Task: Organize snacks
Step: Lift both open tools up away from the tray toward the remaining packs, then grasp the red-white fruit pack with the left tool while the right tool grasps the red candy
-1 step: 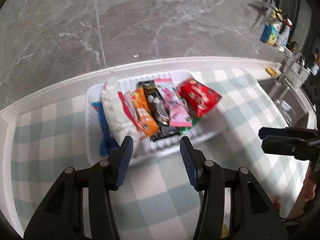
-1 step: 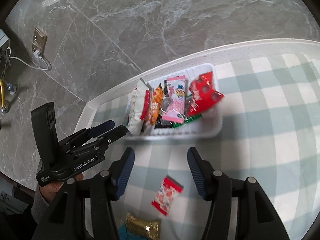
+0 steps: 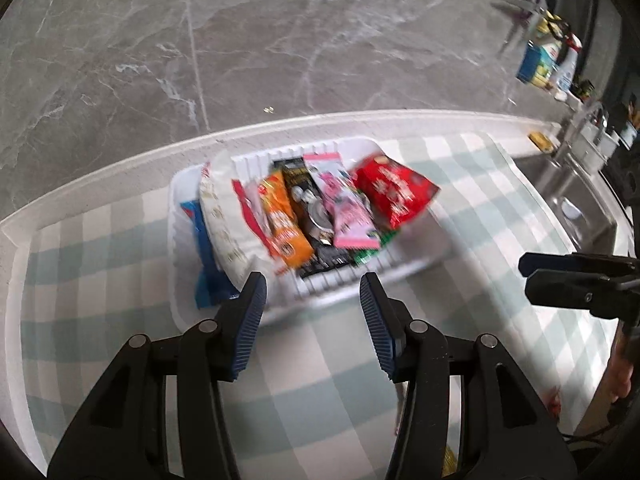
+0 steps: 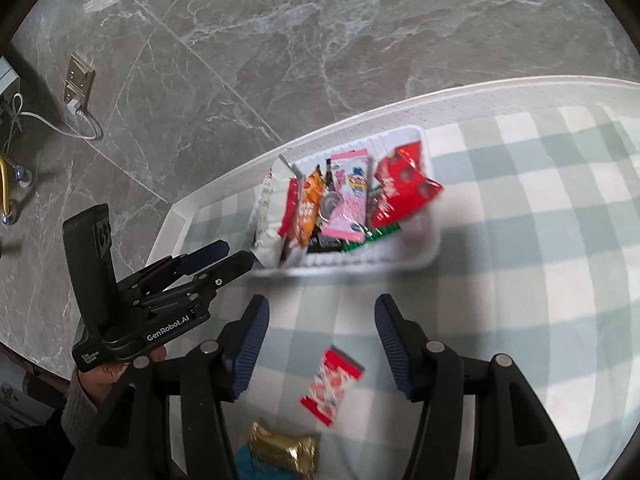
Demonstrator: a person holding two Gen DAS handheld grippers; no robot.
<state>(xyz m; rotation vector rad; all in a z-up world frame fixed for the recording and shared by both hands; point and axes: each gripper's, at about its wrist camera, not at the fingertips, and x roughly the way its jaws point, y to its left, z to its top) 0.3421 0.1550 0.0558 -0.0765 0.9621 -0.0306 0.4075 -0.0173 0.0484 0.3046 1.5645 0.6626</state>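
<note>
A white slatted tray (image 3: 344,300) (image 4: 428,248) on the checked cloth holds several snack packs: a red bag (image 3: 394,194) (image 4: 400,188), a pink pack (image 3: 346,212) (image 4: 348,200), an orange pack (image 3: 286,226) (image 4: 310,208) and a white bag (image 3: 224,224). My left gripper (image 3: 310,320) is open and empty, just short of the tray's near edge; it also shows in the right wrist view (image 4: 224,260). My right gripper (image 4: 320,344) is open and empty above a small red-and-white snack pack (image 4: 332,384). A gold-wrapped snack (image 4: 284,450) lies below it.
A steel sink (image 3: 568,208) with a tap lies right of the cloth. Bottles and a box (image 3: 548,64) stand on the far counter. A marble wall rises behind the raised white counter edge (image 3: 120,184). A wall socket with a cable (image 4: 78,80) is at left.
</note>
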